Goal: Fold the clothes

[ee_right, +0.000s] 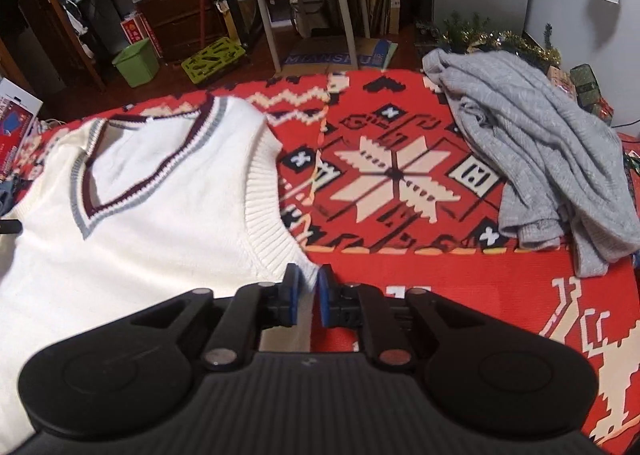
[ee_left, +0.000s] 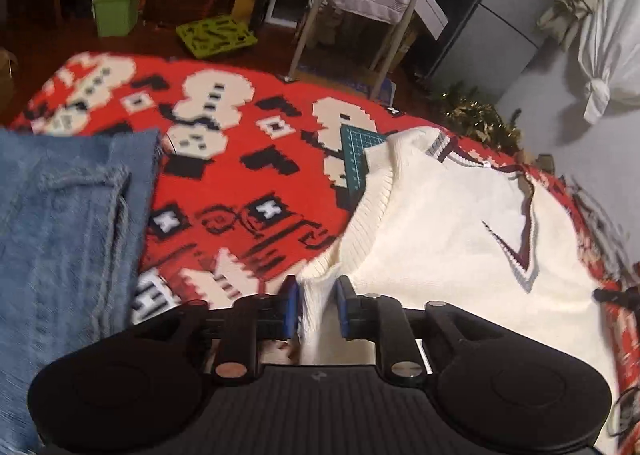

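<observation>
The left gripper (ee_left: 317, 287) pinches the white V-neck vest (ee_left: 440, 223) by its side edge. The right gripper (ee_right: 307, 283) pinches the opposite edge.

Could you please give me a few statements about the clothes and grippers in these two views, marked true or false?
1. The left gripper pinches a side edge of the white knitted V-neck vest. True.
2. The right gripper hangs open, away from any cloth. False: its blue pads have the vest's other side edge between them.
3. The folded blue denim jeans lie on the red patterned blanket, apart from the vest. True.
4. The crumpled grey knitted sweater lies on top of the vest. False: it lies apart, with bare blanket between them.
</observation>
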Available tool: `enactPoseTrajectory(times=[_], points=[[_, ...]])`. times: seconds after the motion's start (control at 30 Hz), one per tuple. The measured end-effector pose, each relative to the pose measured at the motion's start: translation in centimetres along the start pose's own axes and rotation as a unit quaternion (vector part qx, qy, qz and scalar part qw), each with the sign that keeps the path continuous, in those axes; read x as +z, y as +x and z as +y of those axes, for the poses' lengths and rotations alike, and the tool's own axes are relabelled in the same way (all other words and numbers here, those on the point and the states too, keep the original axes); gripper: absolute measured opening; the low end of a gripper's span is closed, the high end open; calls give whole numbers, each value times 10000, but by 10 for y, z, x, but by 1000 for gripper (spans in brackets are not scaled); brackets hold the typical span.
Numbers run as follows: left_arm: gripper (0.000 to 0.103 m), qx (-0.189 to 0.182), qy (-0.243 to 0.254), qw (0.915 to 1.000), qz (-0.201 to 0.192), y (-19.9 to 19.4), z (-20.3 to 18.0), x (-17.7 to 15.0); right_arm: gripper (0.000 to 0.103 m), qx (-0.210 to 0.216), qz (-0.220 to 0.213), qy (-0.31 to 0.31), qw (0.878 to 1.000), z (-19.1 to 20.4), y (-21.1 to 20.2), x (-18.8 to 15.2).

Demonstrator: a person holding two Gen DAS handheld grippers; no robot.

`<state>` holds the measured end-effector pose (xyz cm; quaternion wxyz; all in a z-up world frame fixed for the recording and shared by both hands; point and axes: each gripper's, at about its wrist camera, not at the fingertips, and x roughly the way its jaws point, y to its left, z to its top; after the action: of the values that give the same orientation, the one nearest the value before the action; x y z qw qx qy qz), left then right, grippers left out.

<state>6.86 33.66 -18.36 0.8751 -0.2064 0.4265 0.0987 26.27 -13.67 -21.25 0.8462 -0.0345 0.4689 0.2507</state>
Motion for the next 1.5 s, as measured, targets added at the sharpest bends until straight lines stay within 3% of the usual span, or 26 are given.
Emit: enactPoseTrajectory(times=[0.03, 0.23, 0.5, 0.8, 0.87, 1.03, 1.23, 1.27, 1.3, 1.33, 1.5], points=[[19, -11, 61, 10000, -58, -2, 0, 2, 18, -11, -30, 10, 10000, -1, -4, 3], [25, -117, 161, 9995, -238, -3, -4, 24, 18, 27, -224, 35, 9997, -5, -17, 23], [25, -246, 226, 9992, -201, 27, -17, 54, 18, 149, -231, -179, 9995, 7, 15, 61], [25, -646, -121, 9978, 24, 59, -9, 76, 18, 1261, -143, -673, 9896, 79, 53, 118], [25, -742, -244, 9969, 49, 64, -5, 79, 25, 1551, -32, -739, 9851, 103, 70, 128], [25, -888, -389, 9952, 115, 73, 2, 82, 30, 2067, 289, -520, 9766, 157, 120, 144], [25, -1036, -408, 9937, 106, 78, 6, 85, 33, 2332, 523, 17, 9710, 188, 167, 152], [25, -1062, -409, 9934, 103, 79, 7, 85, 32, 2356, 500, 34, 9706, 191, 171, 152], [25, -1089, -410, 9932, 100, 80, 8, 86, 21, 2375, 475, 45, 9702, 193, 175, 152], [25, -1115, -411, 9929, 97, 81, 8, 87, 1, 2302, 435, -40, 9722, 196, 176, 154], [25, -1248, -415, 9913, 81, 86, 12, 90, 1, 1931, 263, -218, 9806, 196, 180, 174]])
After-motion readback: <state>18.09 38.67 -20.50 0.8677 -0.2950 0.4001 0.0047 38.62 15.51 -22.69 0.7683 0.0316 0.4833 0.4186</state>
